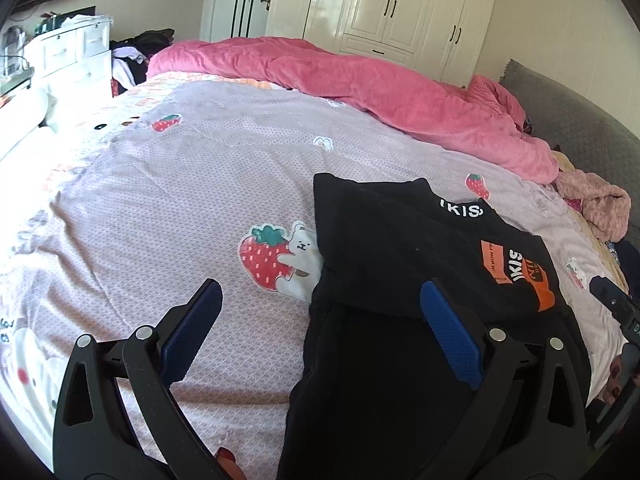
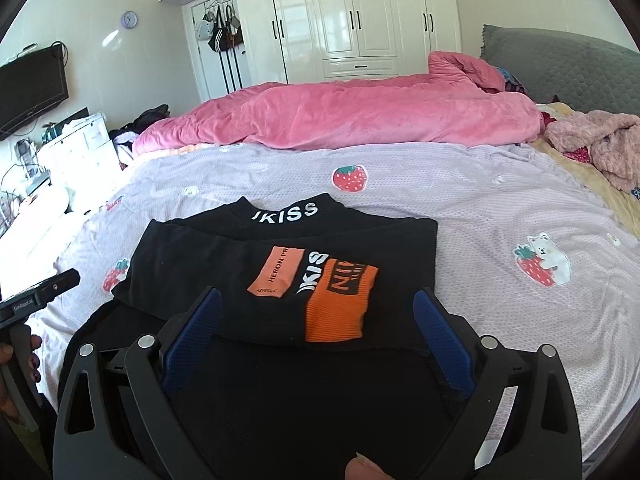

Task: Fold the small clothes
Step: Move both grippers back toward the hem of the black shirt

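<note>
Here, black top (image 2: 288, 264) folded (partly), bedsheet (image 2: 460, 208) beneath

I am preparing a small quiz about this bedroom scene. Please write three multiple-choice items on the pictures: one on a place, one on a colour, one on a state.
1. Where does the black shirt lie?
A. on the lilac bedsheet
B. on the pink blanket
C. on the white drawers

2. What colour are the patches printed on the shirt?
A. green
B. orange
C. yellow

3. How are the two grippers?
A. both shut on the shirt
B. left shut, right open
C. both open, holding nothing

Answers:
1. A: the shirt rests on the bedsheet, in front of the pink blanket.
2. B: orange patches flank the white letters.
3. C: the left gripper and the right gripper both show their fingers spread wide with no cloth pinched between them.
</note>
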